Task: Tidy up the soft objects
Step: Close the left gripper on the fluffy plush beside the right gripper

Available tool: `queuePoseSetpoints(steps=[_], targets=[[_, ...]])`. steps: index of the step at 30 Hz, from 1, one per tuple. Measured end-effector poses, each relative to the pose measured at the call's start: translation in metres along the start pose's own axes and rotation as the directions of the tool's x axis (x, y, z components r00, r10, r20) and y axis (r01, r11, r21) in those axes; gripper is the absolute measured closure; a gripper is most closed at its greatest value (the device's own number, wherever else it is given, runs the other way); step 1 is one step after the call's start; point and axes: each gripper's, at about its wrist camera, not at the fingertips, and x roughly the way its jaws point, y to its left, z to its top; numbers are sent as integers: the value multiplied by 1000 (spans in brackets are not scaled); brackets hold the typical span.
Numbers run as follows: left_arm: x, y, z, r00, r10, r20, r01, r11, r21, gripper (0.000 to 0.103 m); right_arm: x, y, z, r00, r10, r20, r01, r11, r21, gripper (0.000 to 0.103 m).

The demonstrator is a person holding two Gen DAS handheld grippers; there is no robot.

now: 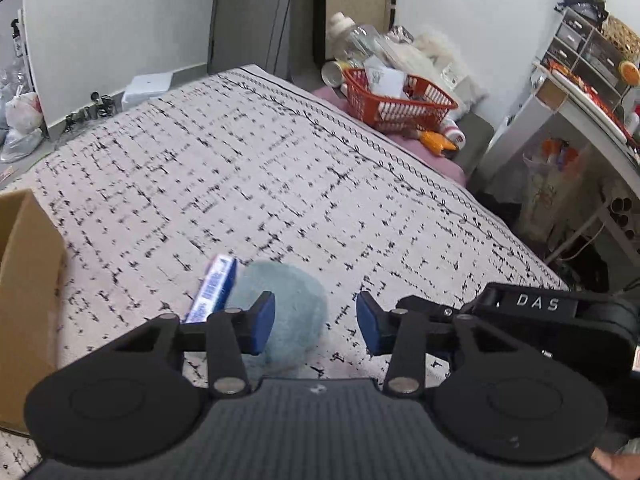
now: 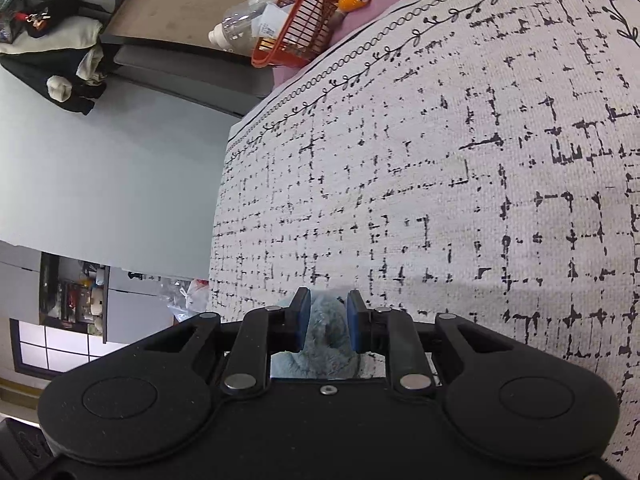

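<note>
A fluffy light-blue soft object (image 1: pixel 288 312) hangs low over the patterned bed cover (image 1: pixel 240 168), with a blue and white packet (image 1: pixel 214 288) against its left side. My left gripper (image 1: pixel 316 322) is open, its blue pads on either side of the soft object's right part, not touching. My right gripper (image 2: pixel 328 326) is shut on the fluffy light-blue soft object (image 2: pixel 326 340); its black body shows at the right of the left wrist view (image 1: pixel 560 320). The right wrist view is rolled sideways over the bed cover (image 2: pixel 440 180).
A cardboard box (image 1: pixel 24 280) stands at the left edge of the bed. A red basket (image 1: pixel 396 100) with papers and bottles sits beyond the far right edge of the bed, also in the right wrist view (image 2: pixel 300 16). Cluttered shelves (image 1: pixel 580 80) stand at the right.
</note>
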Motion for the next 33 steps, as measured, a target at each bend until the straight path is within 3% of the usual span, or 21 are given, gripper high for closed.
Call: queuePoseSetpoints(steps=[5,12,21,25,29,33], targets=[[17,-4,-7,999,35,-35,-33,999,43,59,5,-1,-1,1000,5,-24,-6,1000,-4,82],[26,-4,-10,993,113,-18,-111,989,99,59,18,4,-4,998,10,-69,-11,1000,-19,82],[28,20,-10,988,151,-24,-149,984,94,59,32,15,-12,993,7,-116,-12,999,-43,81],[25,36,-9,991,128,-26,-127,991,41,61,39,20,-15,991,-11,-131,3,998,-60,81],[25,52,-9,996,81,-33,-81,997,-17,72,50,26,-19,987,-19,-159,6,997,-80,81],[21,63,-9,999,45,-29,-47,996,-71,77,58,28,-21,984,-39,-175,24,995,-92,81]])
